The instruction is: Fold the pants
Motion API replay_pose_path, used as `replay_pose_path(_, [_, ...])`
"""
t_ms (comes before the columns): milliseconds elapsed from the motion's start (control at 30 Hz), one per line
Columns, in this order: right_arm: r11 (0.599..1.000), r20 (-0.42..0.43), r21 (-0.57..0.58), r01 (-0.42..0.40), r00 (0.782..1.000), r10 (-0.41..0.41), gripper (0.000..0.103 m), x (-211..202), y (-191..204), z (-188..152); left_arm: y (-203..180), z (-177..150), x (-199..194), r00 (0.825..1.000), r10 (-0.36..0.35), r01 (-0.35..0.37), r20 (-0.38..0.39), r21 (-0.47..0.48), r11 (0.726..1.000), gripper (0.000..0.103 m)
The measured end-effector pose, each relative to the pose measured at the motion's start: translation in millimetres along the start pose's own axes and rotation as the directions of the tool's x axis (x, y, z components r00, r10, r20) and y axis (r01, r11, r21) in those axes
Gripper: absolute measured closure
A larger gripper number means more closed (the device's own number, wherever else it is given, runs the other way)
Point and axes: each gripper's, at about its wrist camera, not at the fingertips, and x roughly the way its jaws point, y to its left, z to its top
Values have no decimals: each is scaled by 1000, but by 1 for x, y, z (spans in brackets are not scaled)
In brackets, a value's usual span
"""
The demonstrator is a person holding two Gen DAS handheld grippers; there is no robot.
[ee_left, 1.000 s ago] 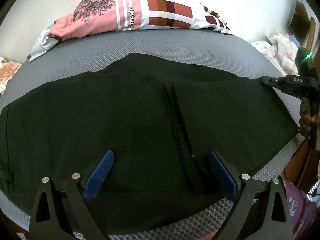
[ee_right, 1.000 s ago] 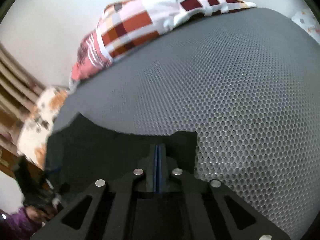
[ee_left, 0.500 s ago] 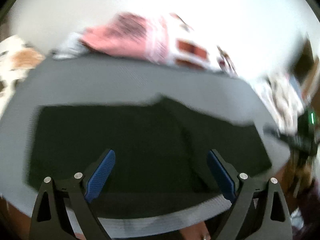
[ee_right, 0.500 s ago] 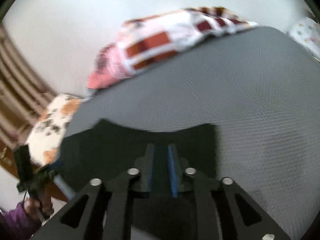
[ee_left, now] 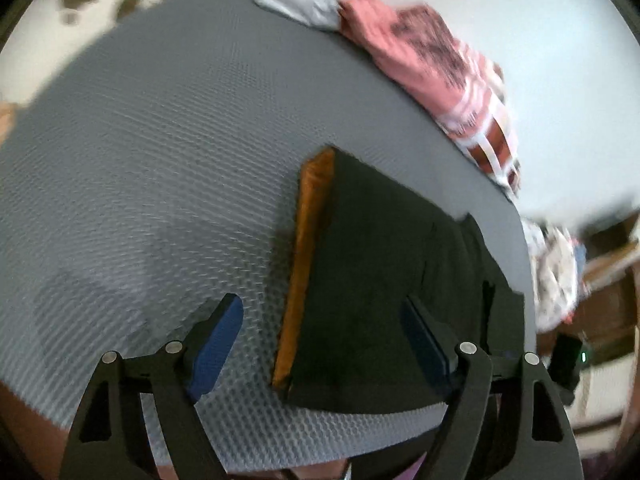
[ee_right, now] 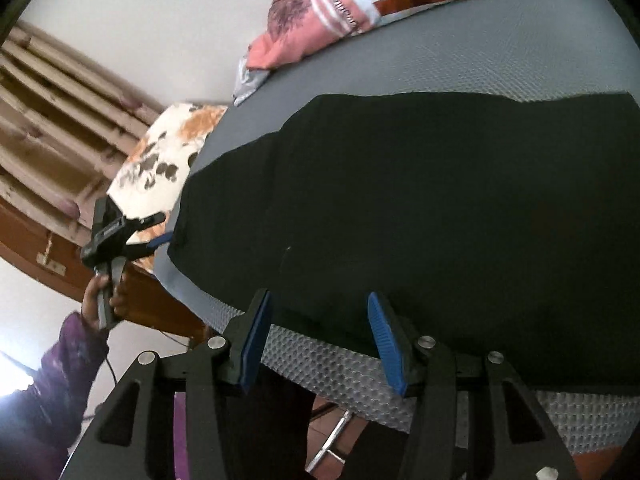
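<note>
Pants (ee_right: 420, 208) are laid flat on the bed (ee_left: 140, 160), partly folded. Left tool (ee_left: 324, 344), lately narrowing, and right tool (ee_right: 318, 340), lately opening, are held empty; the next fold is best taken at matching corners.

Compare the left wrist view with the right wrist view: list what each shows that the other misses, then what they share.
Left wrist only: an orange strip along the left edge of the black pants, and the left gripper from behind, jaws apart over that edge, having just narrowed, nothing pinched.

Right wrist only: the person's hand holding the left gripper beside the bed, a purple sleeve, and the right gripper, jaws just opened, empty.

Both: the pants, grey mesh mattress, pink patterned bedding, white wall.
</note>
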Motion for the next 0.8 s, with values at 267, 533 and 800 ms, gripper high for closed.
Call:
replay_pose_path(267, [997,-15,75,-6,1000,7,42,1,-5,2,-33,6,33,991,-34,56,-131,169,984,23])
replay_pose_path(533, [998,-23,68,-8,1000,9,34,9,5,2,-31,-1,33,995,-48,62,-85,172,983,50])
replay_pose_path(800, [996,-17,87,-12,1000,14,29,11,4,9,-48,-12,14,999,40,-42,18,171,984,83])
